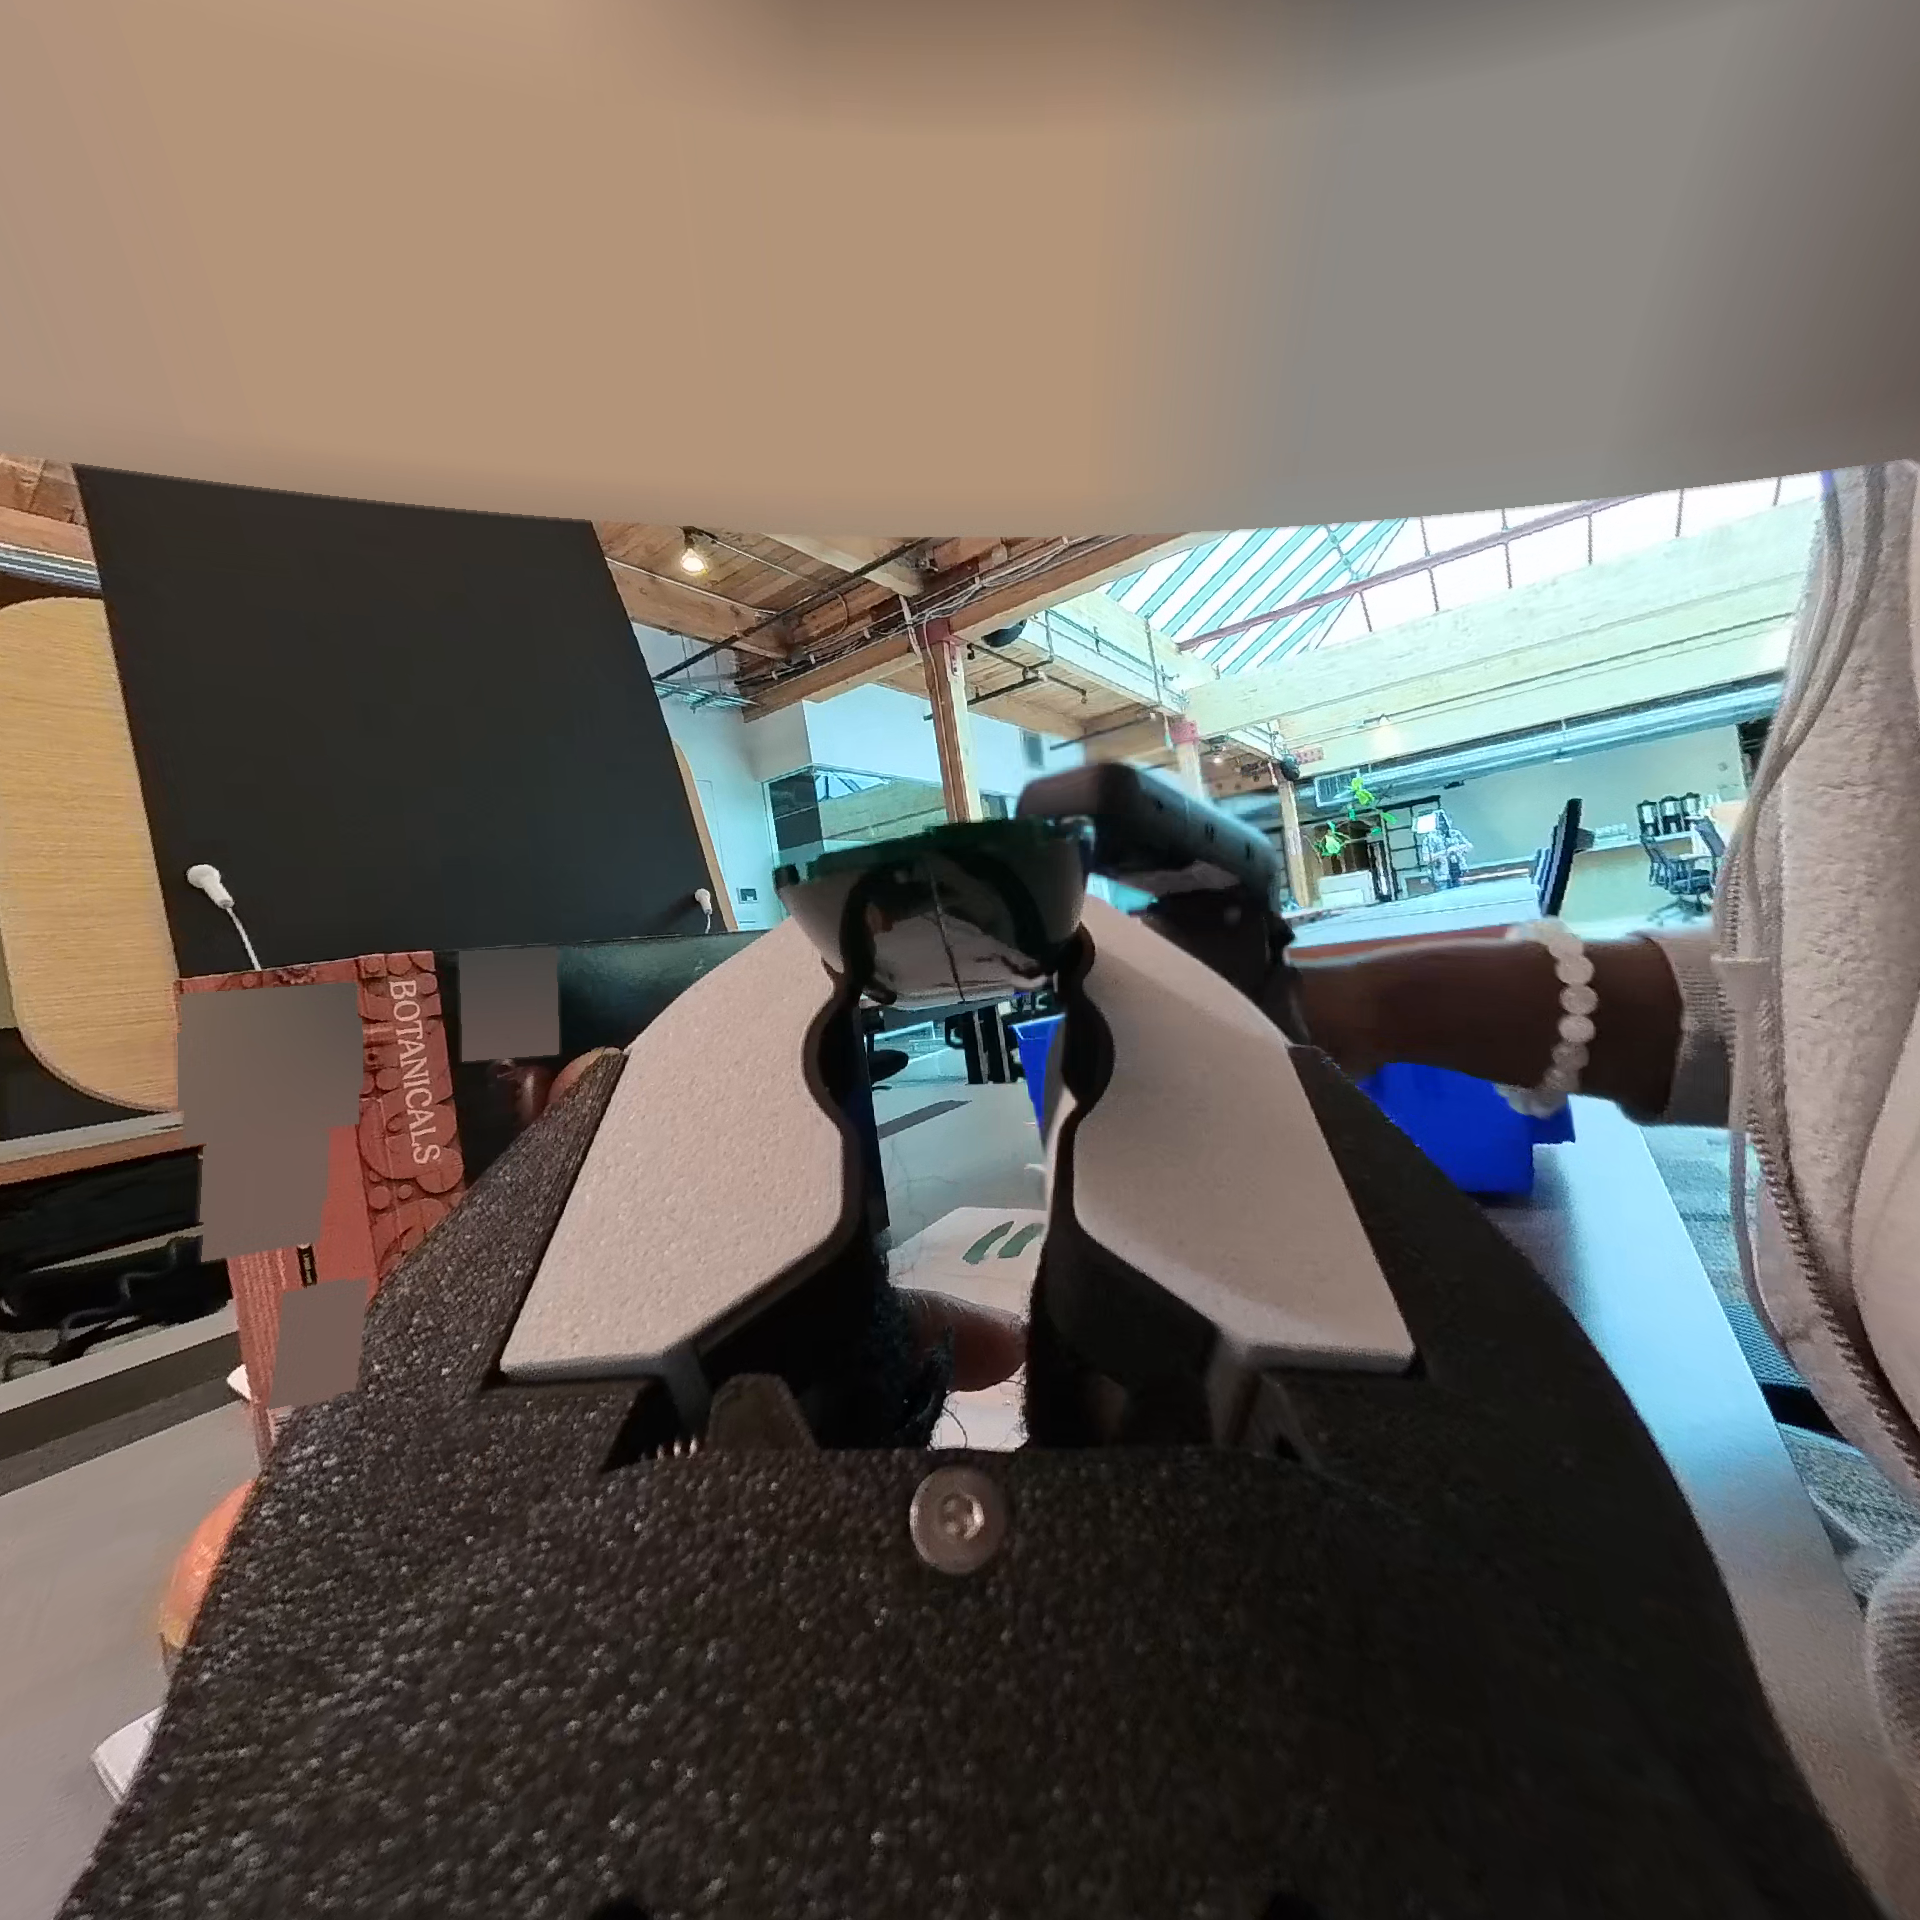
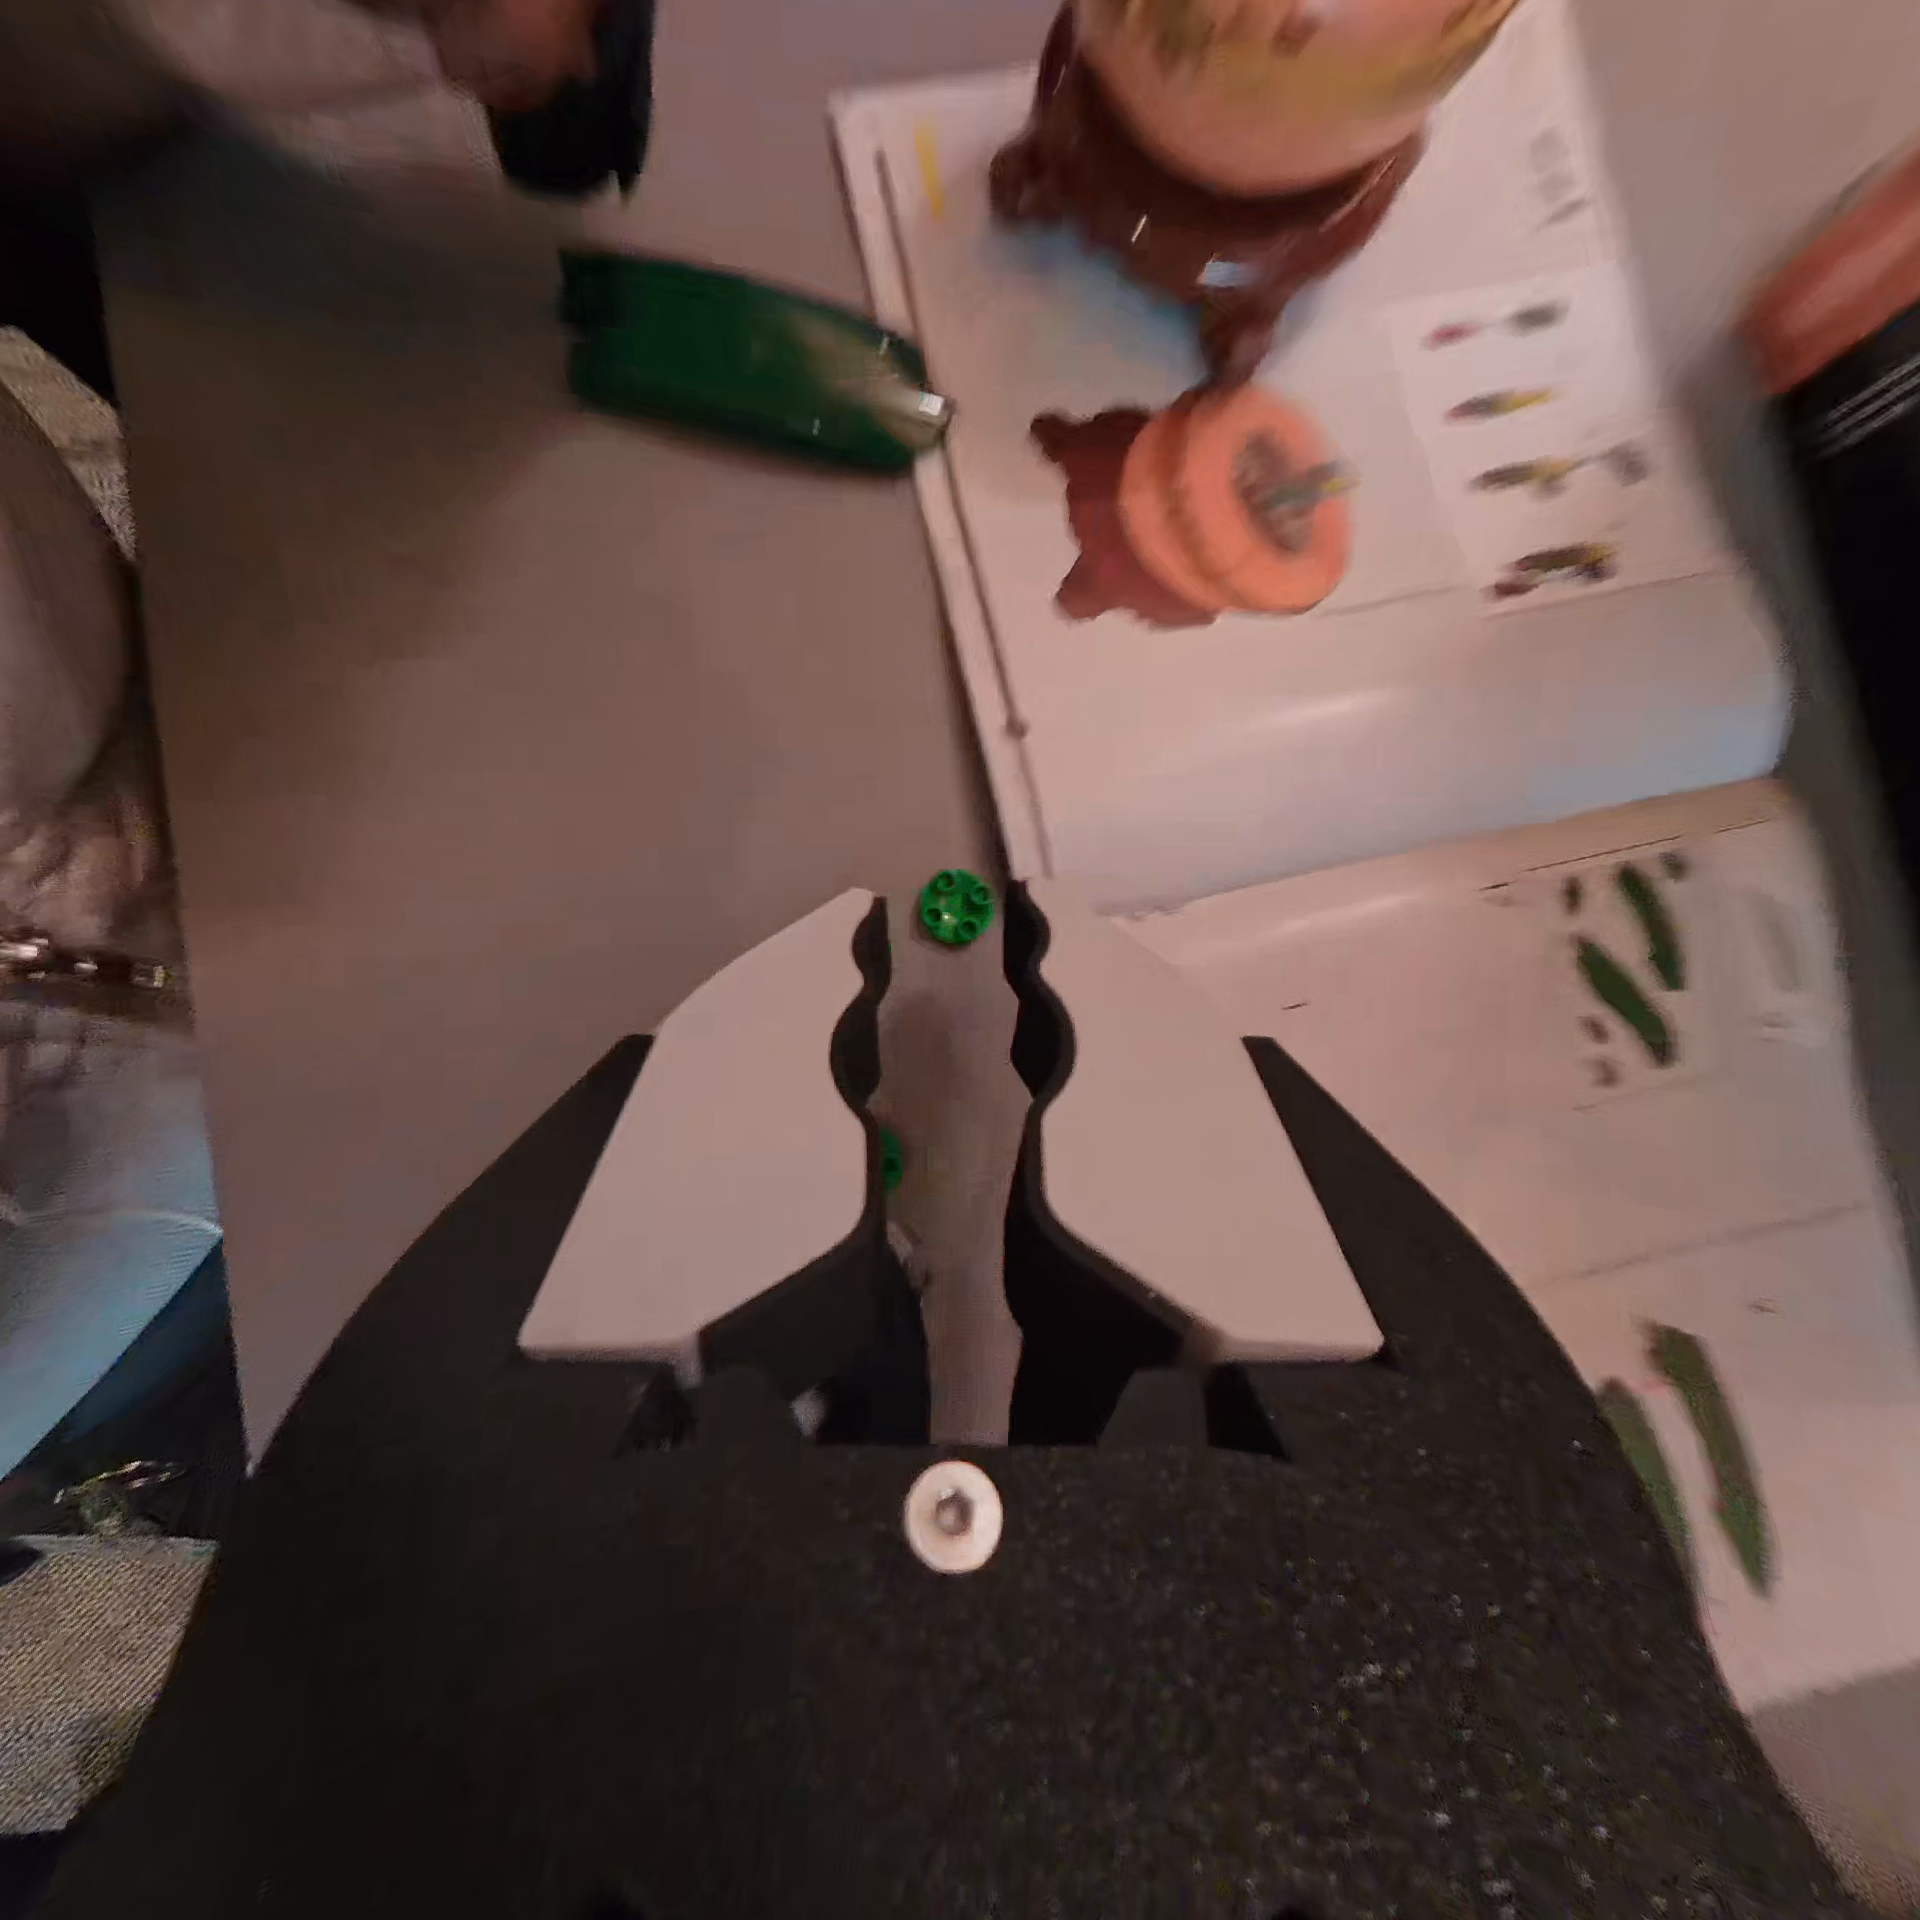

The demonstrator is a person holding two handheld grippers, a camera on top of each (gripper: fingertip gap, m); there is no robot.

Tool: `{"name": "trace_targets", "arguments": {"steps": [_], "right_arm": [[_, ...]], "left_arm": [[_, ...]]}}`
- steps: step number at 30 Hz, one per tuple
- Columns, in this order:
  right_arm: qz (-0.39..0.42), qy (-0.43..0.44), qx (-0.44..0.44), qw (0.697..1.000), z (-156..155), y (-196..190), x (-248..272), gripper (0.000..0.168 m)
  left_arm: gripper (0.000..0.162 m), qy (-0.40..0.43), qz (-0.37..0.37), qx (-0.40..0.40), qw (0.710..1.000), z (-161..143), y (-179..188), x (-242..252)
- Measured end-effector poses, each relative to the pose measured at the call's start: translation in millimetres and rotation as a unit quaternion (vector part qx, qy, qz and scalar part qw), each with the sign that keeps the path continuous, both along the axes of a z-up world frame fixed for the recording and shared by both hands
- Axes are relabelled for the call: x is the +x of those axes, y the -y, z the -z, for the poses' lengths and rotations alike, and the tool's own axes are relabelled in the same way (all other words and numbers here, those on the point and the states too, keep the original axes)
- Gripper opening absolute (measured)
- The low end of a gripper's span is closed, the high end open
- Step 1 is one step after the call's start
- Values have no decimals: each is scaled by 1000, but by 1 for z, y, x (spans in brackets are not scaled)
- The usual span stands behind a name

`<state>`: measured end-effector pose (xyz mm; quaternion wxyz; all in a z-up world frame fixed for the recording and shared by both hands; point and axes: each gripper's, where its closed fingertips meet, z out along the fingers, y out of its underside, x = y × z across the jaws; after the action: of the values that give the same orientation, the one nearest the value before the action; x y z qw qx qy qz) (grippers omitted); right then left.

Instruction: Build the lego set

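My left gripper (image 1: pixel 951 951) is shut on a long dark green leaf piece (image 1: pixel 935 894), held up off the table and seen end-on. The same leaf shows in the right wrist view (image 2: pixel 727 364), its left end lost in a blurred shape. My right gripper (image 2: pixel 948 906) is open and points down at the table, its tips on either side of a small green round plate (image 2: pixel 956 910) lying there. A second small green piece (image 2: pixel 890 1158) peeks out beside the left finger. The right gripper also shows in the left wrist view (image 1: pixel 1164 852), held by a hand with a bead bracelet.
An open instruction booklet (image 2: pixel 1299 748) lies on the table right of my right gripper. Two terracotta pot builds on brown bases (image 2: pixel 1236 499) (image 2: pixel 1247 94) stand on it. A red set box (image 1: pixel 332 1143) stands at the left and a blue bin (image 1: pixel 1455 1132) at the right.
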<state>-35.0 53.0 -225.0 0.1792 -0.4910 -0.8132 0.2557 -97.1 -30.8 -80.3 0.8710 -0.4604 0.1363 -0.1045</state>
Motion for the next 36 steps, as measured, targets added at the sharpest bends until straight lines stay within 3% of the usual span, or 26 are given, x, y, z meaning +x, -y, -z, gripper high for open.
{"name": "trace_targets", "arguments": {"steps": [4, 7, 10, 15, 17, 20, 24, 28, 33, 36], "right_arm": [[31, 9, -29, 999, 27, 5, -1, 26], [42, 10, -44, 998, 29, 4, -4, 13], [30, 20, -30, 999, 28, 2, -3, 12], [51, -56, -37, 996, -33, -20, -20, 12], [53, -83, 2, 995, -56, -32, -25, 13], [63, -120, 62, 989, -86, -45, -31, 43], [60, -181, 78, 978, -116, -41, -32, 39], [81, -162, 83, 980, -97, -49, -26, 34], [133, -100, 38, 985, -44, -73, -26, 17], [123, -57, 46, 990, -6, -83, -35, 18]], "left_arm": [[35, 0, 0, -1, 1000, 0, -1, 0], [34, -2, -1, -2, 1000, 1, -1, 0], [34, -2, -2, -1, 1000, 0, 0, 0], [34, 2, 1, 2, 1000, -1, 0, 0], [34, 1, 0, 2, 1000, -1, 0, 0], [35, 2, 0, 2, 1000, -1, 0, 0], [35, 0, -1, 1, 1000, 0, 0, 0], [35, 3, 0, 2, 1000, 0, 0, -1], [34, 3, 0, 2, 1000, 0, 0, 0], [35, 3, 0, 2, 1000, -1, 0, 0]]}}
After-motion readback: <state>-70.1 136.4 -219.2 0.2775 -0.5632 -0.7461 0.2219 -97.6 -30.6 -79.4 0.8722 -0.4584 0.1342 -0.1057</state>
